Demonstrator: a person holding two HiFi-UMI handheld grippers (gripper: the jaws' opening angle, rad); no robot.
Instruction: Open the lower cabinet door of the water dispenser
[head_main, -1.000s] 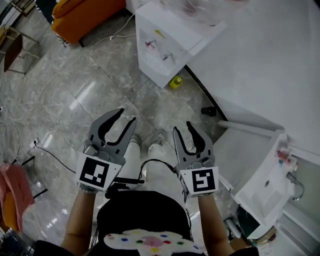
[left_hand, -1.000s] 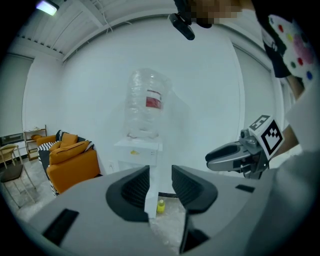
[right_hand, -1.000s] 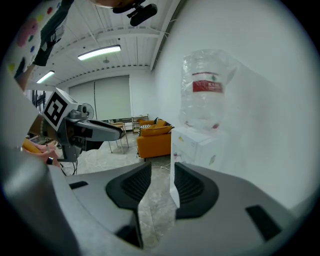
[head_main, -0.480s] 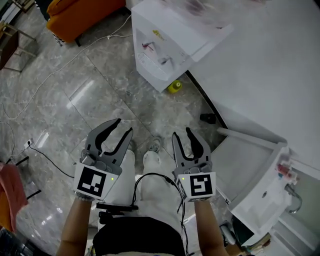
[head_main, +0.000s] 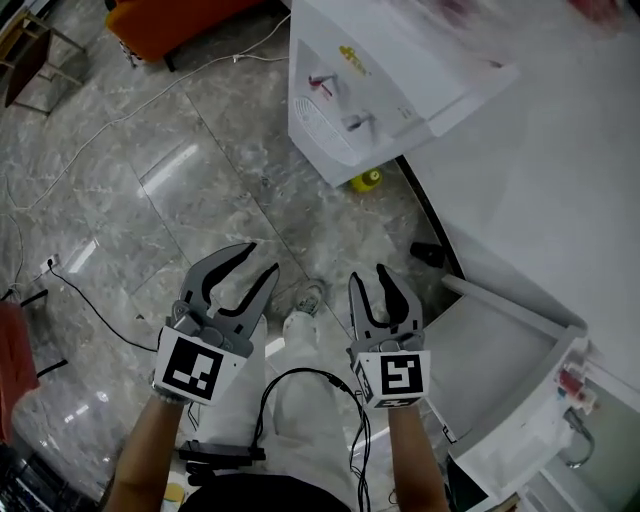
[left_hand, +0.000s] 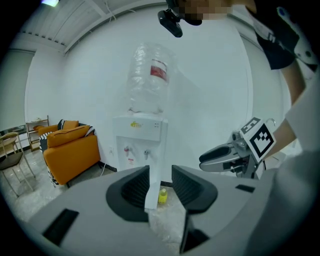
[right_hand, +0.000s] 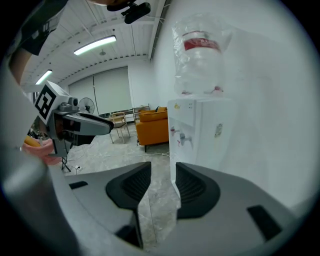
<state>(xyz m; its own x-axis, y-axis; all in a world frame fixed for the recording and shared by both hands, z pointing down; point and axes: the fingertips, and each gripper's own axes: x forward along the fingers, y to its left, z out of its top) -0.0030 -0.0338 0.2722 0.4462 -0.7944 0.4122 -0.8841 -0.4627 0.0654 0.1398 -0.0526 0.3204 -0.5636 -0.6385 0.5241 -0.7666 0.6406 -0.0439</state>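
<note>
- The left hand-held gripper (head_main: 256, 262) has its jaws spread, and nothing stands between them.
- The right hand-held gripper (head_main: 370, 278) also has its jaws apart and holds nothing.
- The two are side by side above the marble floor (head_main: 150, 180), and both point toward the water dispenser (head_main: 375, 80).
- The water dispenser stands against the white wall (head_main: 560, 180), well apart from both, ahead of them and slightly to the right in the head view.
- Its lower cabinet door (head_main: 318, 140), below the two taps, looks shut; neither hand-held gripper touches it.
- A small yellow bottle (head_main: 368, 180) stands on the floor just beside the base of the dispenser.
</note>
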